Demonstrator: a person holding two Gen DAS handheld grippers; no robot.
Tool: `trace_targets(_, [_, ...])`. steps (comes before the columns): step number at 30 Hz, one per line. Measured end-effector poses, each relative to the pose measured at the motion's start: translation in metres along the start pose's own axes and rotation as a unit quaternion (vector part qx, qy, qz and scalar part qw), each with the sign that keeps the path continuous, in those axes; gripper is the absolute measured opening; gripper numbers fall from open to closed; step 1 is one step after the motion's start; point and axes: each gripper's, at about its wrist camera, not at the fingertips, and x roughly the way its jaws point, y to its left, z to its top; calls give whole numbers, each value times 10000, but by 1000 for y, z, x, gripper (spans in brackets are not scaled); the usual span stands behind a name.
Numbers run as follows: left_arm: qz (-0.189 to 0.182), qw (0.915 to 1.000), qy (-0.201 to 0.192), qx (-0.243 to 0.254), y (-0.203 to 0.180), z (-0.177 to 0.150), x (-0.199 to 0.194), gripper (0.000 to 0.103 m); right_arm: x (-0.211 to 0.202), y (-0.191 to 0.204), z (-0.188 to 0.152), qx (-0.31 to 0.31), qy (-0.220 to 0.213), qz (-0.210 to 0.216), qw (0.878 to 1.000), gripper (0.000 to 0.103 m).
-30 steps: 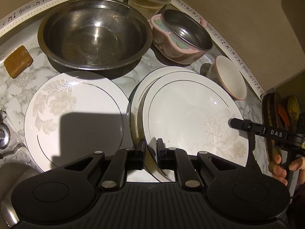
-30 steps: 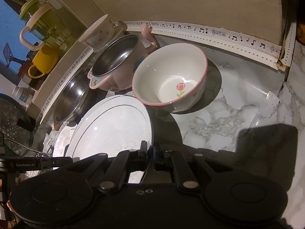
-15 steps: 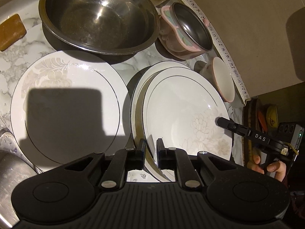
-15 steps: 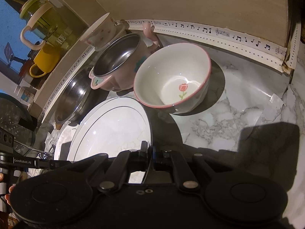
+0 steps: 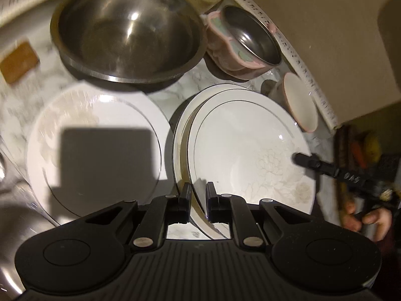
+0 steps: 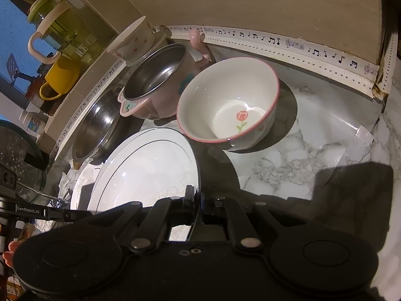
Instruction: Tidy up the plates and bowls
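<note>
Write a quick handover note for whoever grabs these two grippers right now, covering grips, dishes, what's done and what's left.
Left gripper: shut on the near rim of the white gold-lined plate, tilted over a second white plate.
Right gripper: clamped on the same plate's opposite rim.
Beside it, flat on the marble counter: a floral white plate. Behind: large steel bowl, pink steel-lined pot, tulip bowl.
Done: top plate gripped and raised.
Left: probably stack the plates, then group the bowls.

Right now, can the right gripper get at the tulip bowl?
Probably not yet: the right gripper is shut on the raised plate. The tulip bowl sits just ahead across bare marble counter, so the path itself looks free.
</note>
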Motion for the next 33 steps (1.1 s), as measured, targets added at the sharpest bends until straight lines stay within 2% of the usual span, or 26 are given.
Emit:
trace_targets(3, [543, 9975, -131, 439, -19, 1, -3, 10, 0, 0, 0, -16, -9, -12, 10000, 6])
trace_targets(5, [1082, 9899, -258, 880, -33, -1, -5, 11, -1, 0, 0, -26, -21, -2, 10000, 6])
trace_targets(6, [1190, 9872, -274, 1024, -37, -1, -5, 11, 0, 1, -1, -45, -17, -27, 10000, 6])
trace_targets(8, [1140, 9870, -192, 1120, -40, -2, -2, 11, 0, 2, 0, -51, -23, -38, 10000, 6])
trace_targets(10, [1261, 9849, -209, 1168, -41, -3, 1, 11, 0, 2, 0, -64, -19, -45, 10000, 6])
trace_targets(15, [1265, 9844, -505, 1109, -41, -7, -4, 10, 1, 6, 0, -231, -27, -128, 9996, 6])
trace_targets(19, [1314, 9797, -669, 1357, -55, -14, -3, 11, 2, 13, 0, -507, -60, -273, 9983, 7])
trace_targets(33, [1158, 9814, -568, 1425, -64, -26, 26, 11, 13, 33, 5, -1236, 206, -668, 9899, 12])
